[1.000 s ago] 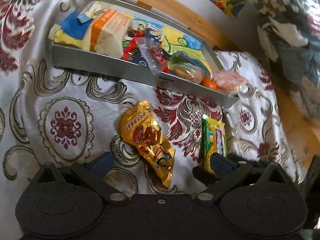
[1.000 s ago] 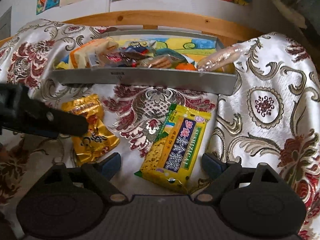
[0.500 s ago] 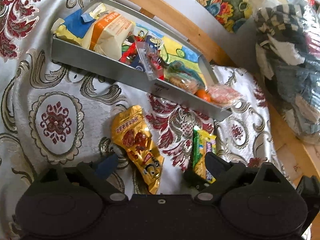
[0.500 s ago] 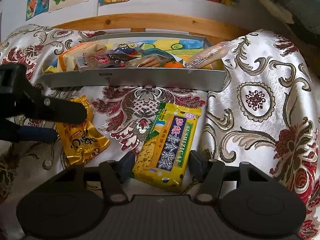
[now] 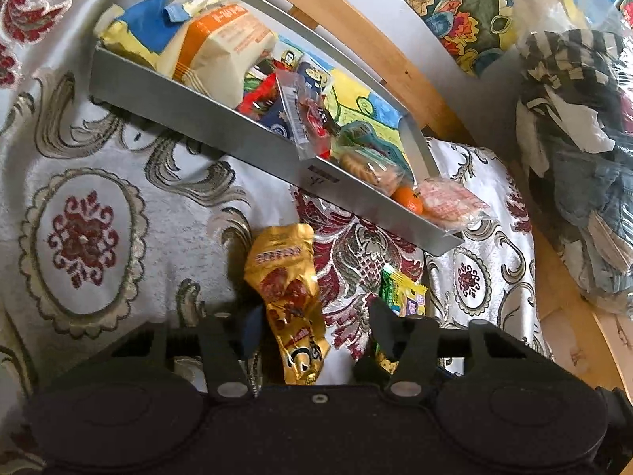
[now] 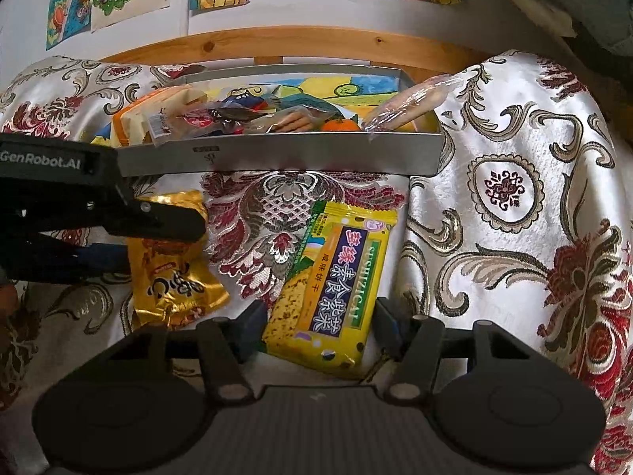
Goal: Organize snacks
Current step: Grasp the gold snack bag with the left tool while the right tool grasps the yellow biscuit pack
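2 grippers (image 5: 312, 324) (image 6: 316, 324) now narrower around packets

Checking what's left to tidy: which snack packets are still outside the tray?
Two: the gold foil packet, between the left hand-held gripper's fingers, and the yellow cracker packet, between the right hand-held gripper's.

Your left gripper (image 6: 158, 237) enters the right wrist view cut off at the frame's left edge, covering the crinkled gold foil snack packet's (image 6: 174, 277) upper part. In the left wrist view, its black finger (image 5: 385, 328) hides most of the yellow-green cracker packet (image 5: 401, 289), print unreadable.
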A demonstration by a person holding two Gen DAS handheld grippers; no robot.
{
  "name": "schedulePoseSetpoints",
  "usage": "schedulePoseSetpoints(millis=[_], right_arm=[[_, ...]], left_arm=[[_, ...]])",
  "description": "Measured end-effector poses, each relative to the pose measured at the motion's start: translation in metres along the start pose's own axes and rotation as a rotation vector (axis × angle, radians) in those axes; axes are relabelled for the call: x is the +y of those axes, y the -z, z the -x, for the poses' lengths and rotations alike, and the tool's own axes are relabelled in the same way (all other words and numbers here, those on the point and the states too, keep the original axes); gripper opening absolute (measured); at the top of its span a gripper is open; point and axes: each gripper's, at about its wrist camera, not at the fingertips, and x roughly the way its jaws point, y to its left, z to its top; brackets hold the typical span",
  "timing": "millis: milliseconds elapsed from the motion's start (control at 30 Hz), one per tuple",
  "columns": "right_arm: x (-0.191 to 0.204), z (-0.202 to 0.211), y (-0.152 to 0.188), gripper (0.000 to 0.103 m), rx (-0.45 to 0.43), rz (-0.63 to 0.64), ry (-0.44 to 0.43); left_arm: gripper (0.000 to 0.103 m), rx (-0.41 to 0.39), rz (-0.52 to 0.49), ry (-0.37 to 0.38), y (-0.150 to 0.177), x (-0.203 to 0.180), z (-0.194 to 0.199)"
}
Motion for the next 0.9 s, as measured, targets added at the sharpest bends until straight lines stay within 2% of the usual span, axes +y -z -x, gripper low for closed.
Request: schedulePoseSetpoints(millis=[167, 233, 367, 667, 733, 800, 900], right_arm=[[-0.001, -0.002, 0.001, 0.064, -0.001, -0.015, -0.004], [-0.002, -0.003, 0.001, 0.064, 0.0, -0.02, -0.004], [0.0, -0.006, 0.001, 0.065, 0.004, -0.024, 0.006], [0.004, -0.009, 0.002, 0.067, 0.002, -0.016, 0.018], [0.005, -0.009, 0.002, 0.066, -0.002, -0.009, 0.025], [0.005, -0.008, 0.002, 0.065, -0.003, -0.007, 0.028], [0.005, -0.008, 0.003, 0.064, -0.006, -0.011, 0.026]], left_arm=[[0.049, 0.037, 0.016, 0.012, 0.001, 0.001, -0.01], [0.049, 0.079, 0.014, 0.003, 0.001, 0.001, -0.016], [0.056, 0.108, 0.009, 0.004, 0.002, 0.001, -0.022], [0.06, 0.127, 0.005, 0.006, 0.004, 0.0, -0.022], [0.059, 0.126, 0.005, 0.003, 0.005, -0.001, -0.022], [0.05, 0.124, 0.009, -0.01, 0.005, -0.001, -0.022], [0.044, 0.121, 0.022, -0.019, 0.005, 0.001, -0.022]])
